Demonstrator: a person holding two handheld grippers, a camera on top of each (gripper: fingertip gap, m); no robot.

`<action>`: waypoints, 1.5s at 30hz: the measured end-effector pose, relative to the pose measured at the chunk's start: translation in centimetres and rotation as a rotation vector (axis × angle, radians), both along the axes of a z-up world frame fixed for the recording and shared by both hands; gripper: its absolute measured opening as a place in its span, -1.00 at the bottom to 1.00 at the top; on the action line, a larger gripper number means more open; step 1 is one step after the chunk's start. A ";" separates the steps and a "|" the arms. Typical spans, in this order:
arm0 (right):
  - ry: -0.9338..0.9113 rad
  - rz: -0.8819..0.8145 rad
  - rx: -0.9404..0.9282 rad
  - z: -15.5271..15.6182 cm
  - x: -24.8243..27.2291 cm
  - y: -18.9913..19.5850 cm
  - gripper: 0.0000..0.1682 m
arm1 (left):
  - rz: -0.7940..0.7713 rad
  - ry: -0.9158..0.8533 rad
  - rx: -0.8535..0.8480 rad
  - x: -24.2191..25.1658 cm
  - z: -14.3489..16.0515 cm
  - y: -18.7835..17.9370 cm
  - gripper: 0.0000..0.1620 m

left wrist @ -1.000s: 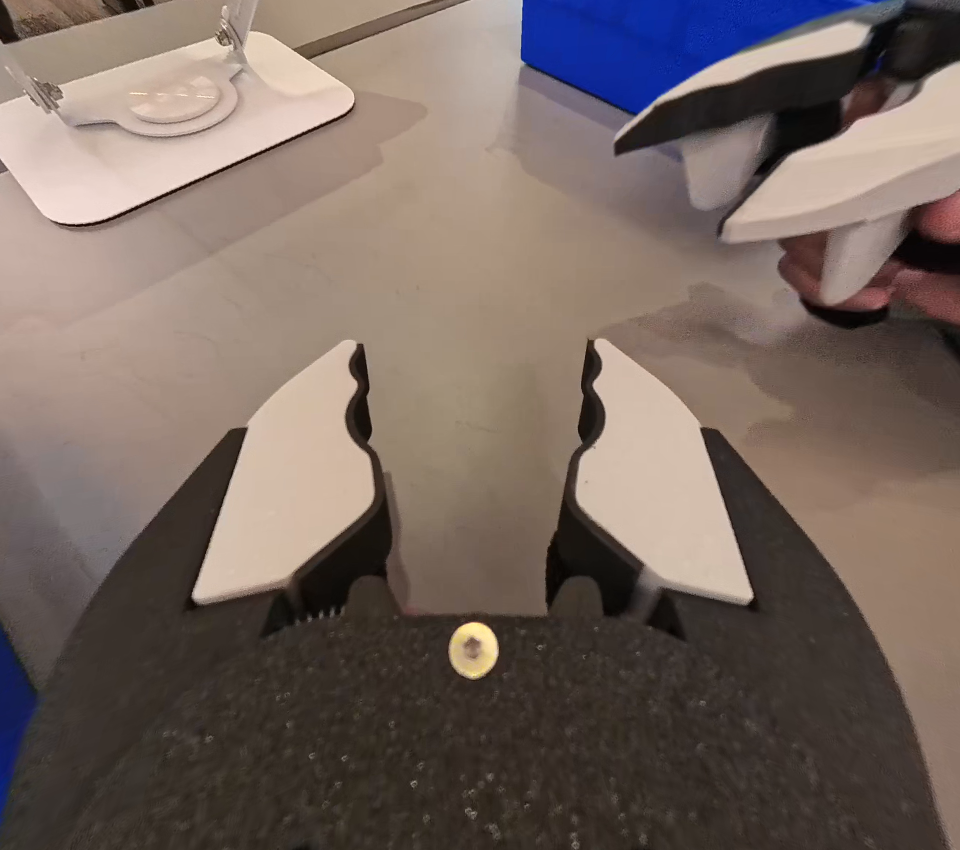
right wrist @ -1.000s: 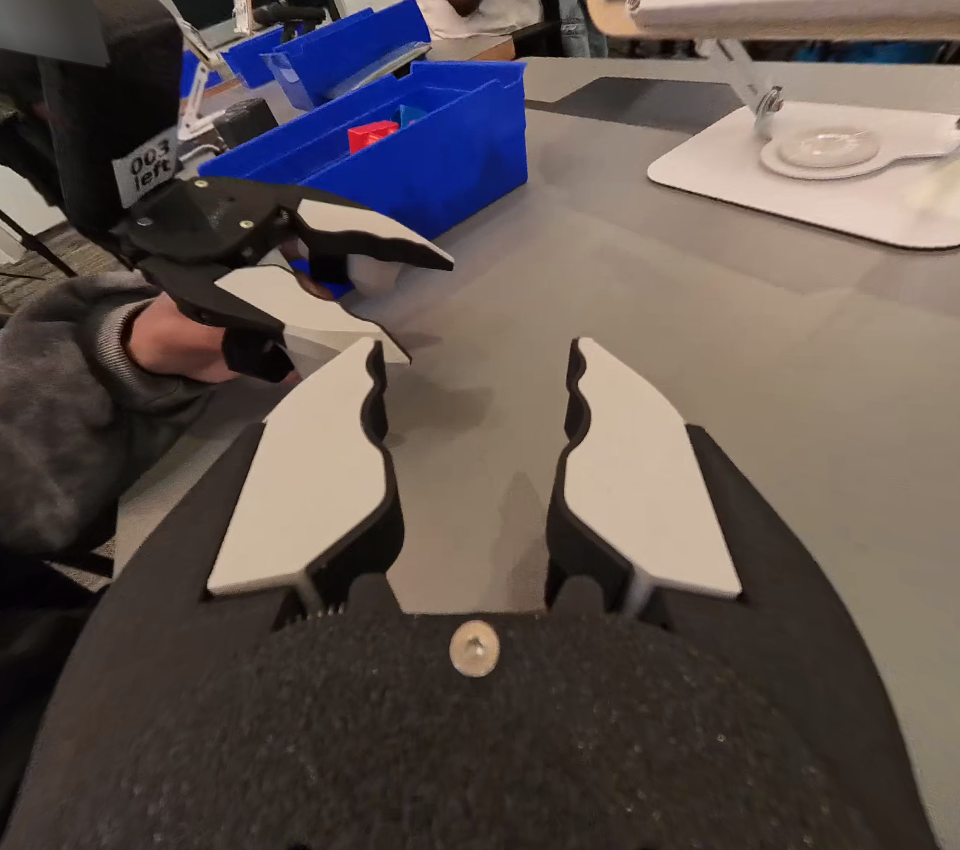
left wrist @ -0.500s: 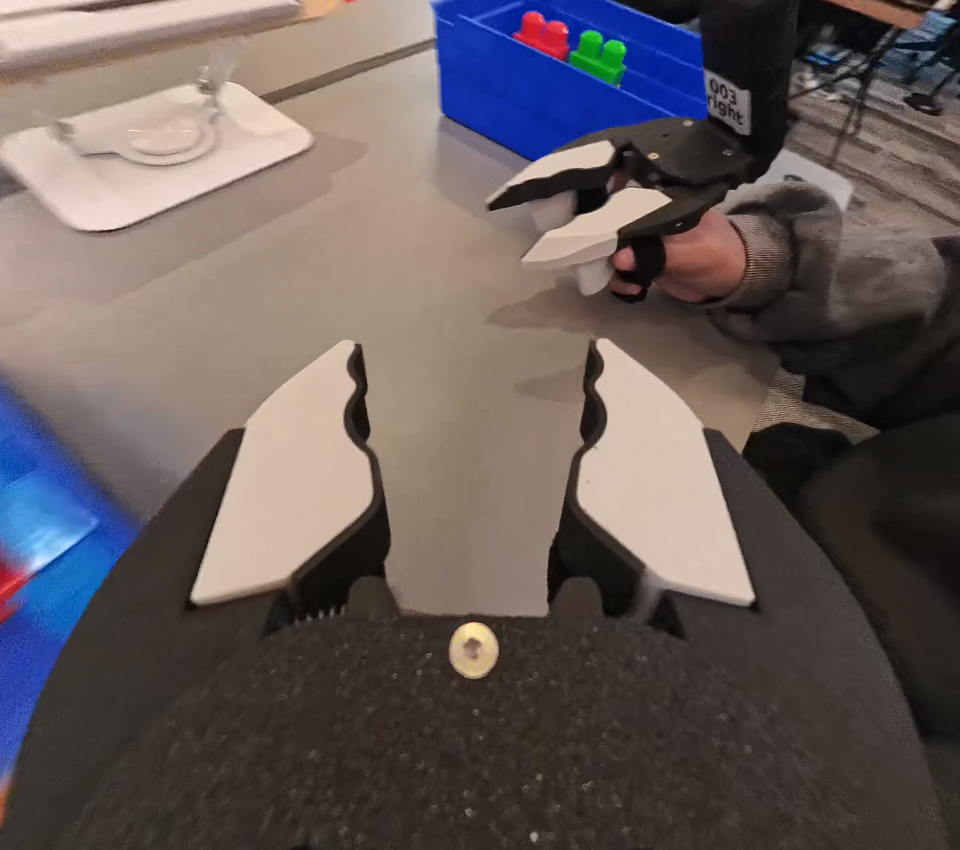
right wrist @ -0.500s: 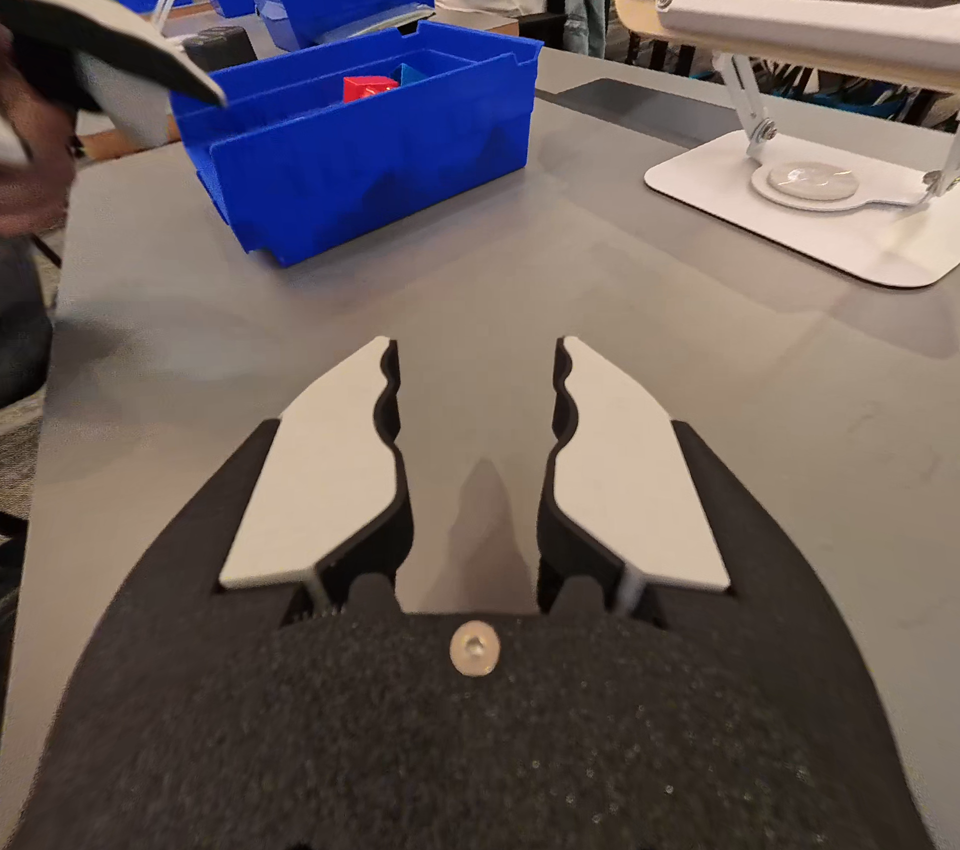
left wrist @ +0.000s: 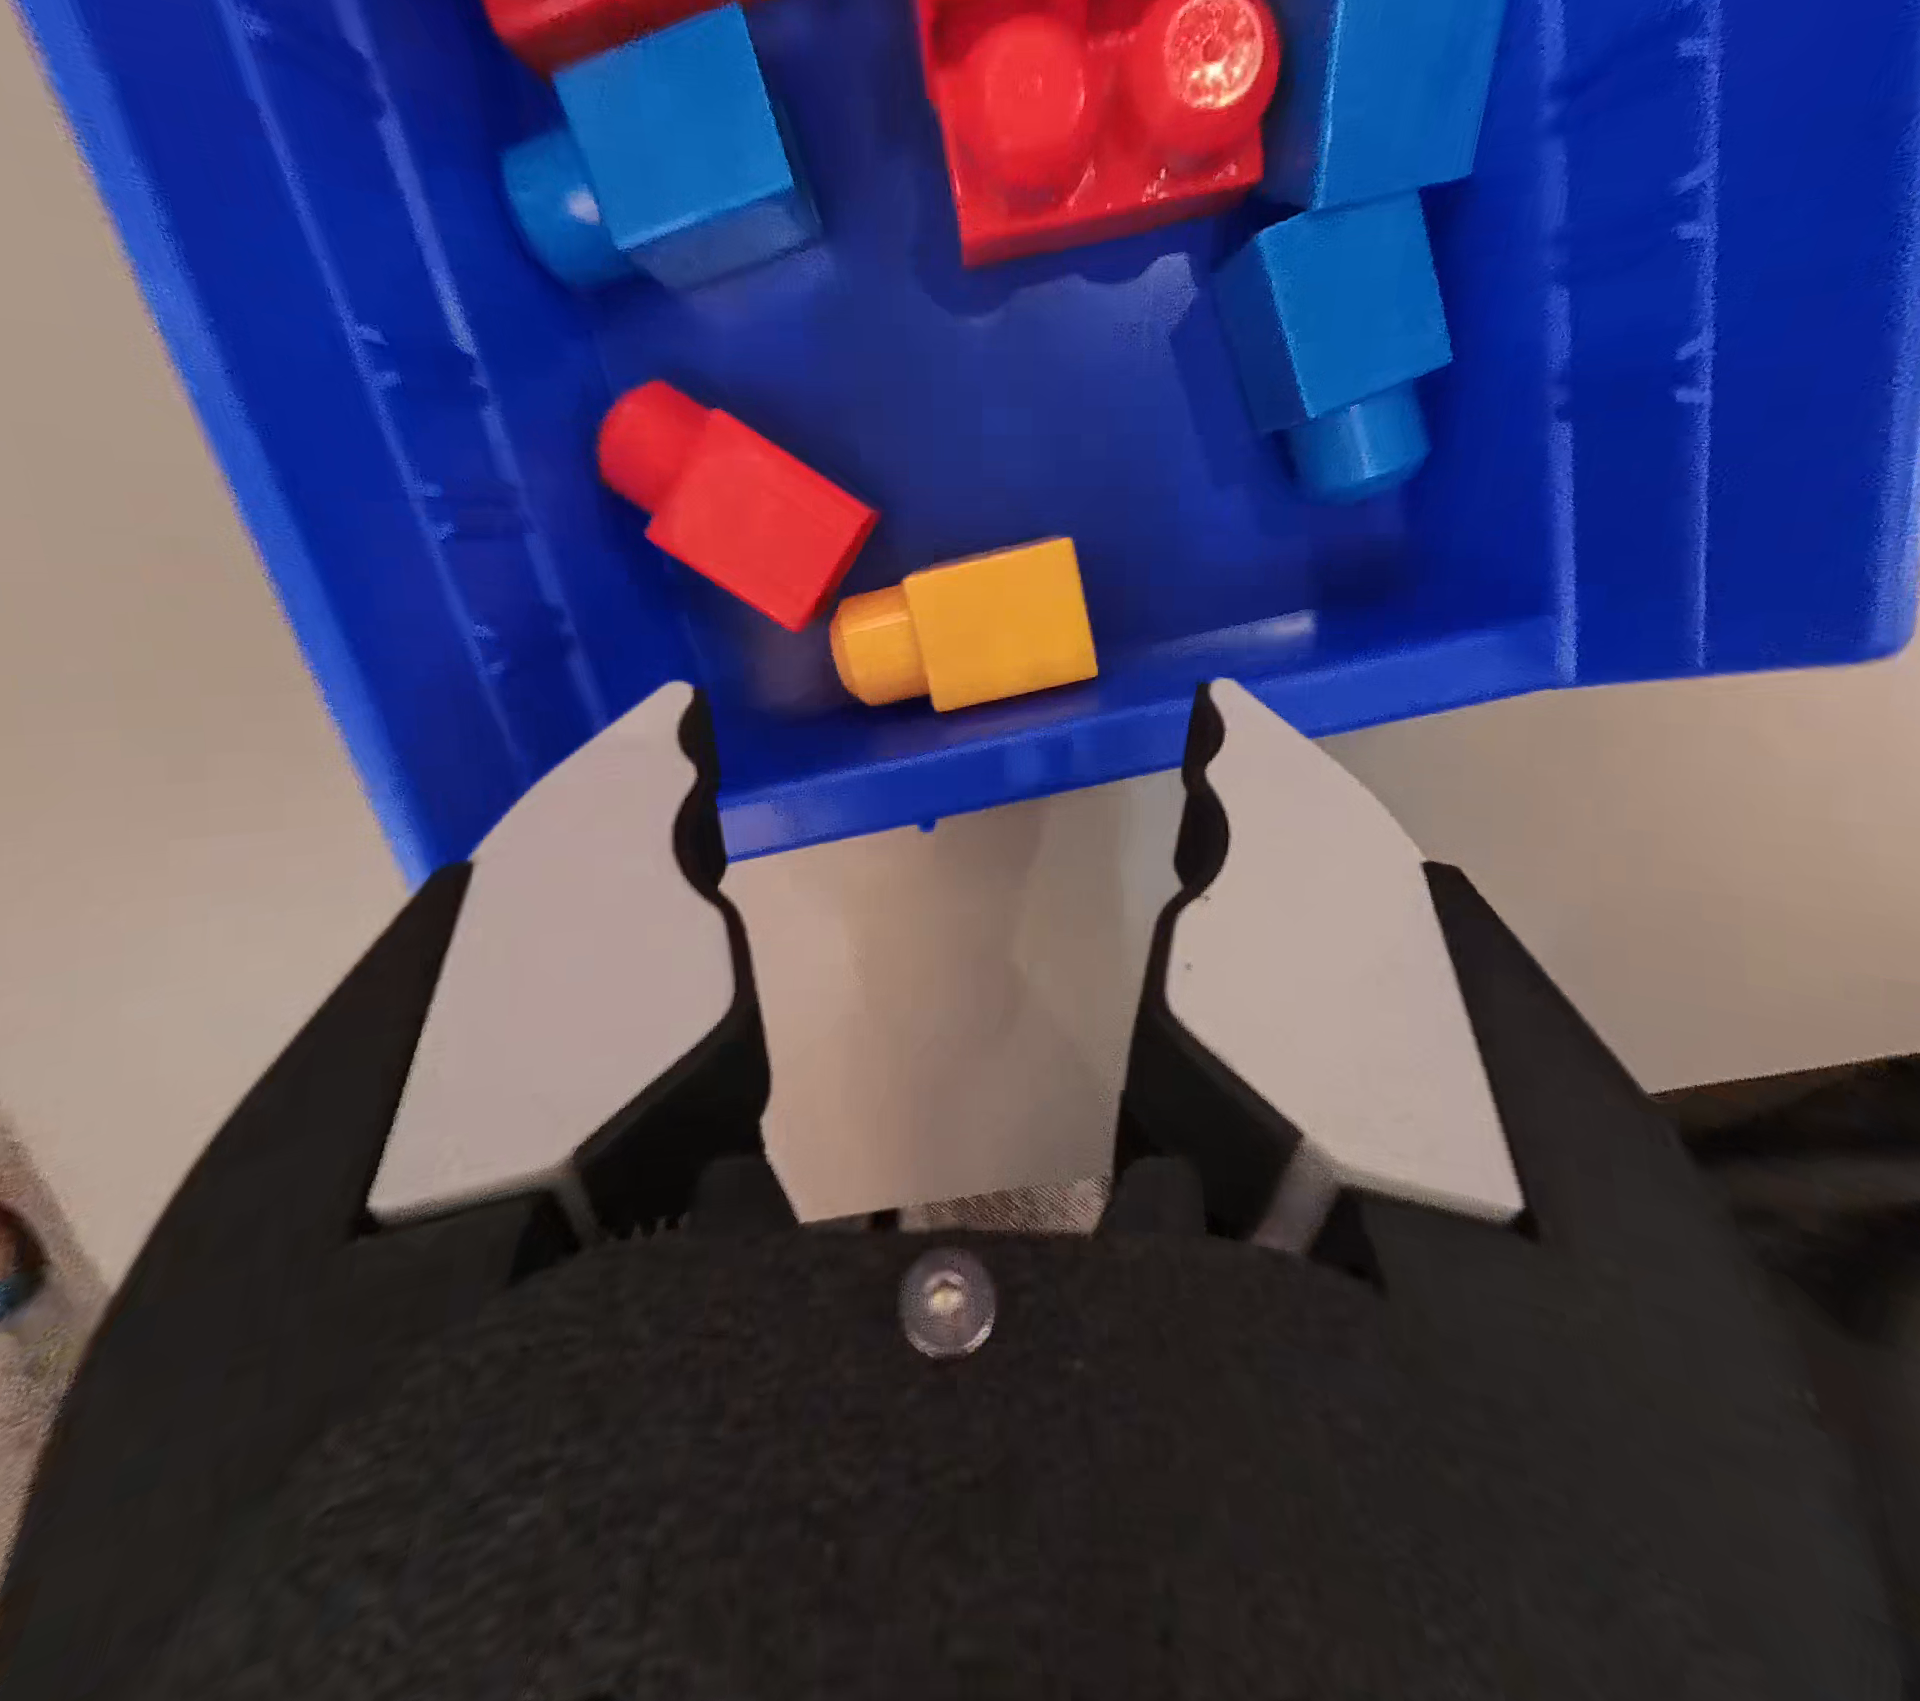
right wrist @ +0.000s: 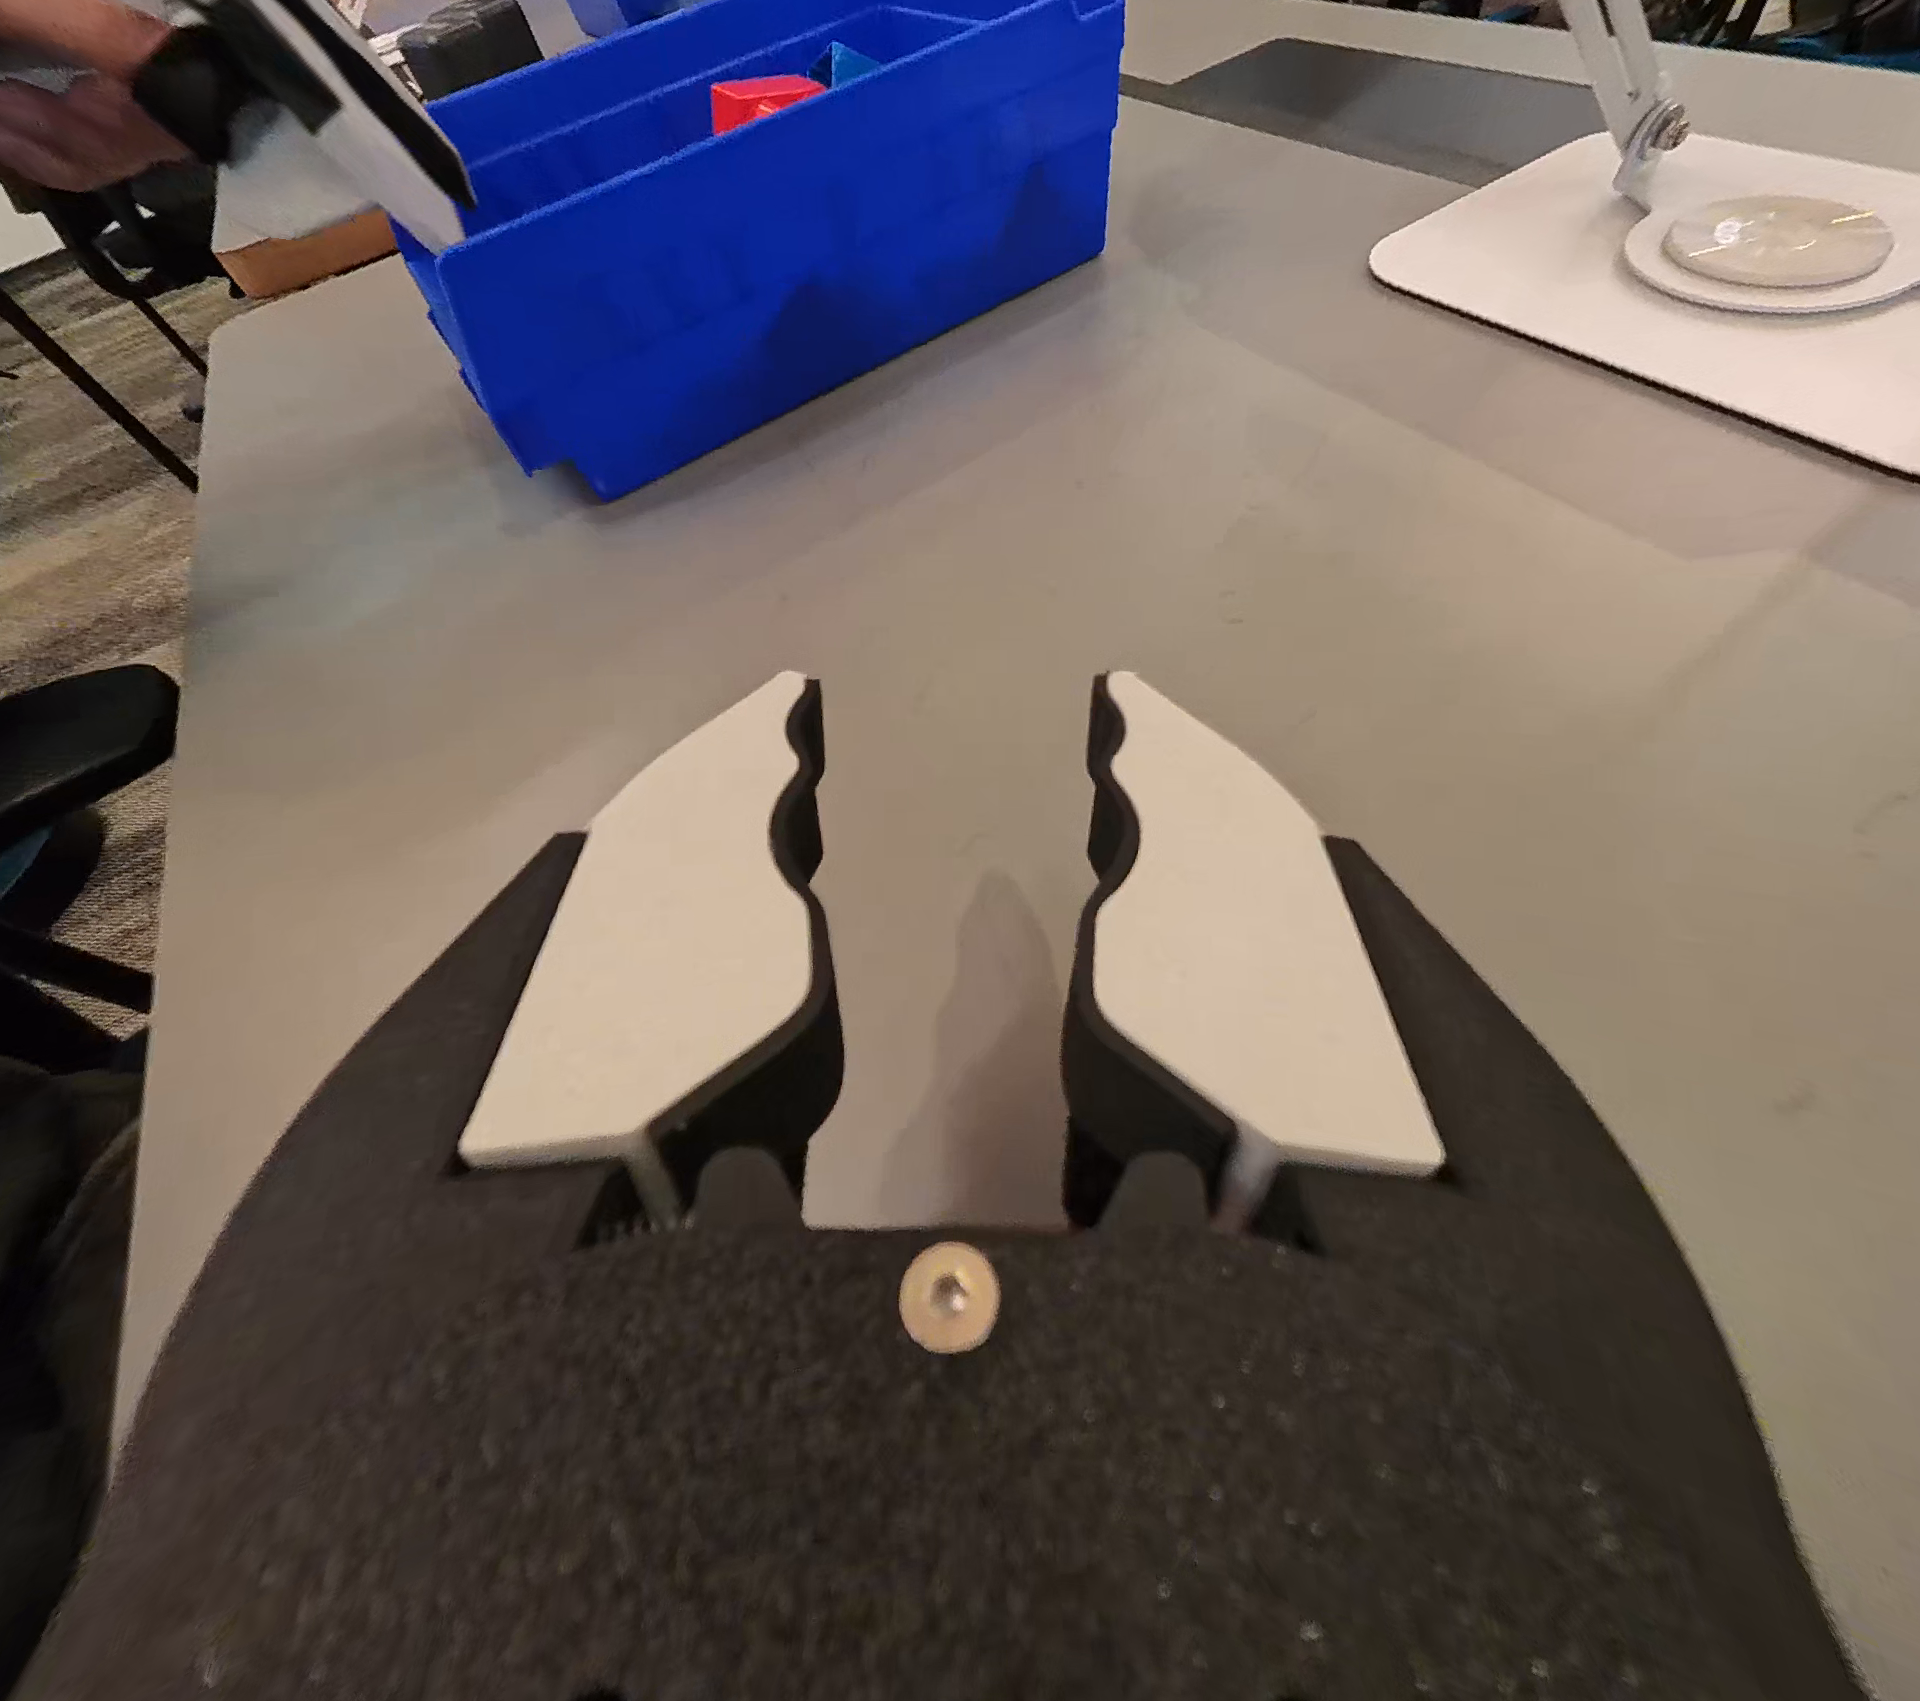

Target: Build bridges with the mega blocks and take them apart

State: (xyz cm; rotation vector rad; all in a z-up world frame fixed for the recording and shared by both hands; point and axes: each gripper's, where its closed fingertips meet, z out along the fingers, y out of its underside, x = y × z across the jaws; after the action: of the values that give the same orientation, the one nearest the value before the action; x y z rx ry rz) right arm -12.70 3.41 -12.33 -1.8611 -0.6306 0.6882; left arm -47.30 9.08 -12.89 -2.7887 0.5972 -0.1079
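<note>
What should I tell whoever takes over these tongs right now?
Left tongs: open, empty, poised over the near end of the blue bin.
Right tongs: open, empty, over the bare grey table.
Blocks: all loose in the bin; nearest are a yellow one-stud block and a red one-stud block, with blue and larger red blocks farther in.
Done: no bridge is visible on the table.
Left: pick blocks out, build the bridges, then take them apart.
</note>
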 end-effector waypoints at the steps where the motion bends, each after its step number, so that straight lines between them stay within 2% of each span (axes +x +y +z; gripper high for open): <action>1: -0.003 0.009 0.001 0.1 -0.1 -0.1 -0.43 | 0.022 -0.012 -0.041 0.2 -0.5 0.0 0.05; 9: -0.134 0.080 0.121 0.9 -1.7 -2.0 -0.47 | 0.170 0.035 -0.258 0.4 -4.0 0.2 0.13; 12: -0.263 0.062 0.215 0.7 -1.5 -2.0 -0.49 | 0.191 0.085 -0.302 0.4 -5.2 0.0 -0.13; 13: -0.300 0.046 0.233 0.6 -1.2 -1.8 -0.49 | 0.189 0.108 -0.289 0.3 -5.2 0.2 -0.21; 15: -0.320 0.020 0.227 0.3 -0.6 -1.4 -0.50 | 0.204 0.089 -0.281 0.6 -4.8 0.5 -0.21; 20: -0.124 0.016 0.088 0.9 0.5 -0.9 -0.50 | 0.137 0.108 -0.227 0.0 -1.3 0.2 -0.21; 23: -0.021 -0.035 0.037 1.5 2.0 -0.1 -0.50 | -0.085 0.137 -0.086 1.5 3.1 0.3 -0.21; 26: 0.090 -0.070 0.004 2.2 3.1 0.5 -0.48 | -0.499 0.121 0.097 7.2 7.7 -0.8 -0.21; 29: 0.153 -0.072 0.000 2.6 3.6 0.7 -0.48 | -0.818 0.120 0.211 13.6 9.3 -2.4 -0.21; 31: 0.143 -0.087 0.008 2.5 4.0 0.9 -0.48 | -1.019 0.147 0.213 17.1 7.8 -3.3 -0.21; 33: 0.122 -0.101 0.010 2.2 4.2 1.0 -0.48 | -1.189 0.197 0.184 19.9 5.0 -3.6 -0.21; 36: 0.117 -0.103 0.004 1.9 4.3 1.1 -0.49 | -1.380 0.357 0.155 22.2 0.5 -1.9 -0.21; 38: 0.112 -0.101 -0.006 1.6 4.3 1.0 -0.49 | -1.485 0.417 0.124 23.4 -1.9 -0.7 -0.21; 40: 0.105 -0.101 -0.006 1.4 4.2 1.0 -0.49 | -1.579 0.403 0.108 24.6 -3.6 -0.1 -0.21; 45: 0.077 -0.098 -0.010 1.0 4.1 0.9 -0.49 | -1.710 0.365 0.104 26.4 -4.9 1.0 -0.21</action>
State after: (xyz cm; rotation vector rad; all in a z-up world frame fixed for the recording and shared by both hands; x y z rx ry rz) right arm -8.61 4.34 -11.36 -1.8521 -0.4843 0.6964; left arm -20.86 10.07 -17.82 -1.3908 2.6470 0.0984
